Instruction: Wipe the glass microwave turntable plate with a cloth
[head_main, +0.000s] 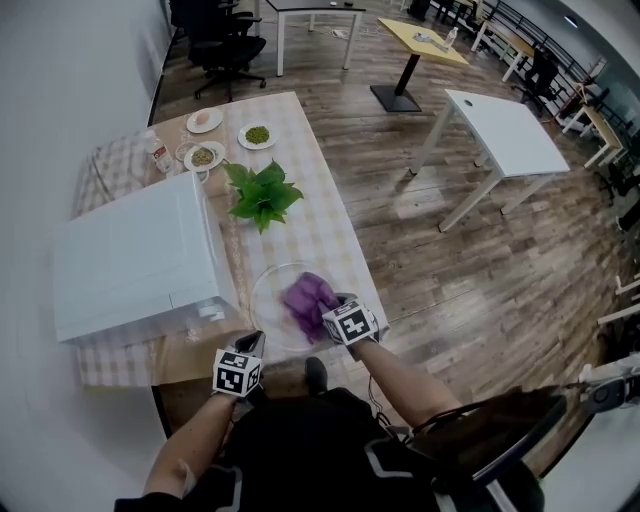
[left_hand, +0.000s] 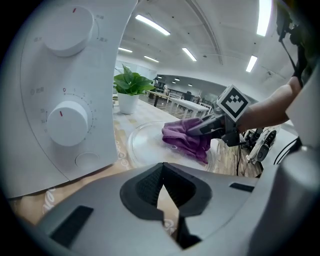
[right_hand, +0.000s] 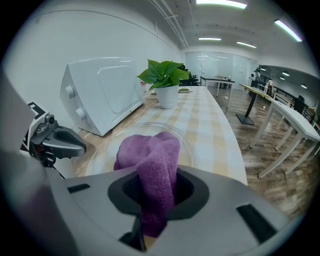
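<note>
The glass turntable plate (head_main: 268, 300) lies flat on the checked tablecloth in front of the microwave. A bunched purple cloth (head_main: 308, 298) rests on its right half. My right gripper (head_main: 326, 318) is shut on the cloth's near end, and in the right gripper view the cloth (right_hand: 150, 155) rises out of the jaws onto the plate (right_hand: 192, 145). My left gripper (head_main: 252, 344) hovers at the plate's near left edge with its jaws together and nothing in them. From the left gripper view, the plate (left_hand: 145, 142) and cloth (left_hand: 182, 137) lie just ahead of my left gripper (left_hand: 161, 167).
A white microwave (head_main: 130, 255) stands left of the plate, its knobs (left_hand: 65, 122) close to the left gripper. Behind the plate sits a potted plant (head_main: 262, 195), then small dishes of food (head_main: 257, 135). The table's right edge (head_main: 352, 262) drops to wooden floor.
</note>
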